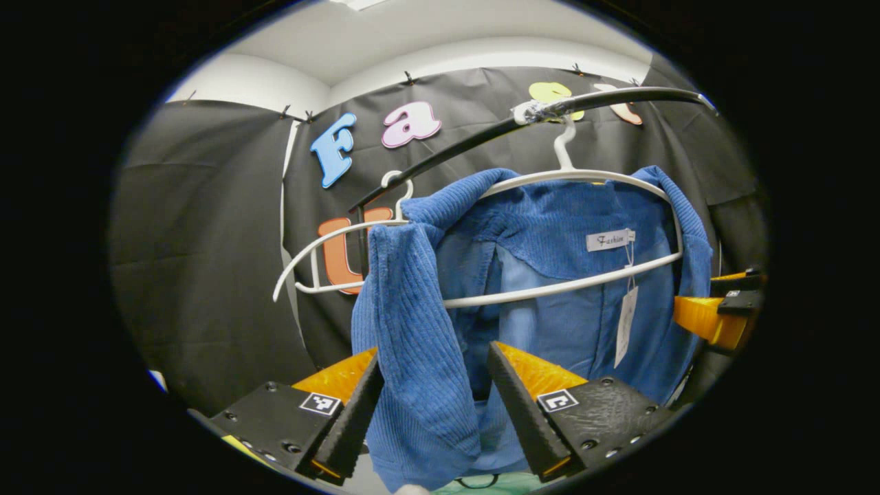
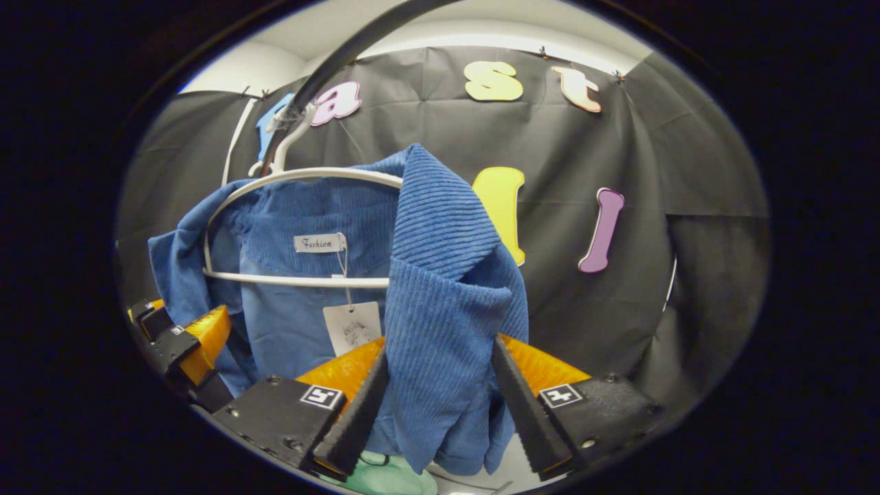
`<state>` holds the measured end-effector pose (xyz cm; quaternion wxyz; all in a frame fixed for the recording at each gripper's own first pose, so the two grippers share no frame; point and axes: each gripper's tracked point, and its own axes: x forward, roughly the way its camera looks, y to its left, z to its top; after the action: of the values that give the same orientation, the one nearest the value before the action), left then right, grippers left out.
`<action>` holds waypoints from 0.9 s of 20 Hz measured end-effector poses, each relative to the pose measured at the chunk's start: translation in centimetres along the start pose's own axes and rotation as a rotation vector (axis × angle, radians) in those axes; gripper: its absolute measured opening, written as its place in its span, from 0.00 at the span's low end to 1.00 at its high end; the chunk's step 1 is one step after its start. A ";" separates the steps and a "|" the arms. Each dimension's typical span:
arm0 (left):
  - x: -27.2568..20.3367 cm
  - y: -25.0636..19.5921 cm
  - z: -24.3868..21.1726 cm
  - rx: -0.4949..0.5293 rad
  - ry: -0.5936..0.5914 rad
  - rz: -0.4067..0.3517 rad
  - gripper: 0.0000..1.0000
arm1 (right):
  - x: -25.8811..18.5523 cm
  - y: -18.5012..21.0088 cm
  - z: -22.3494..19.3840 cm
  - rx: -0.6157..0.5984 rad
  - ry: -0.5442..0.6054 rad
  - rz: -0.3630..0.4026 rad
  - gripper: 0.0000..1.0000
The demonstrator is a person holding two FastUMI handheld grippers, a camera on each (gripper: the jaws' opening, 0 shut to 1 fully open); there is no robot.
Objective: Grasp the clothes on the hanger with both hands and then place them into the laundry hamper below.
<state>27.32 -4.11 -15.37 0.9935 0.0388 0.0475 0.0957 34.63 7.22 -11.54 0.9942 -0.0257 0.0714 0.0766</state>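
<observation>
A blue corduroy jacket [image 1: 550,275] hangs on a white hanger [image 1: 564,289] from a black rail [image 1: 481,137]. Its neck label carries script writing, and a paper tag [image 2: 352,326] dangles below. The left gripper [image 1: 433,412] and the right gripper [image 2: 436,405] each stand spread around a hanging fold of the jacket.

garment: blue corduroy jacket [image 1: 550,234], ribbed cloth, paler lining, white neck label and paper tag
state: on a white hanger [image 1: 570,175], front open, not yet taken off
pose: hangs upright; one shoulder part droops forward on each side
place: under a dark rail [image 1: 481,137], near the black back wall
hamper: pale green bit [image 2: 385,474] below, partly hidden
</observation>
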 end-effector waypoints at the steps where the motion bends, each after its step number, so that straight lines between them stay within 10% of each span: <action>1: 0.2 -0.1 -0.2 0.005 0.004 -0.003 0.83 | 0.2 0.1 -0.2 0.005 0.003 0.011 0.86; 7: 0.3 0.0 -2.0 0.024 0.062 -0.021 0.19 | -0.1 -1.2 -0.1 0.020 -0.008 0.001 0.41; 10: 0.7 -0.1 -1.5 0.033 0.049 -0.032 0.12 | -0.3 -1.0 -0.3 0.051 0.006 0.056 0.16; 18: -0.3 0.7 -1.3 -0.015 0.050 -0.019 0.04 | -1.1 -1.0 -0.1 0.073 -0.004 0.129 0.05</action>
<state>26.75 -3.41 -16.55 0.9931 0.0284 0.0720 0.0876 33.69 6.02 -11.44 0.9876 0.0155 0.0738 0.1376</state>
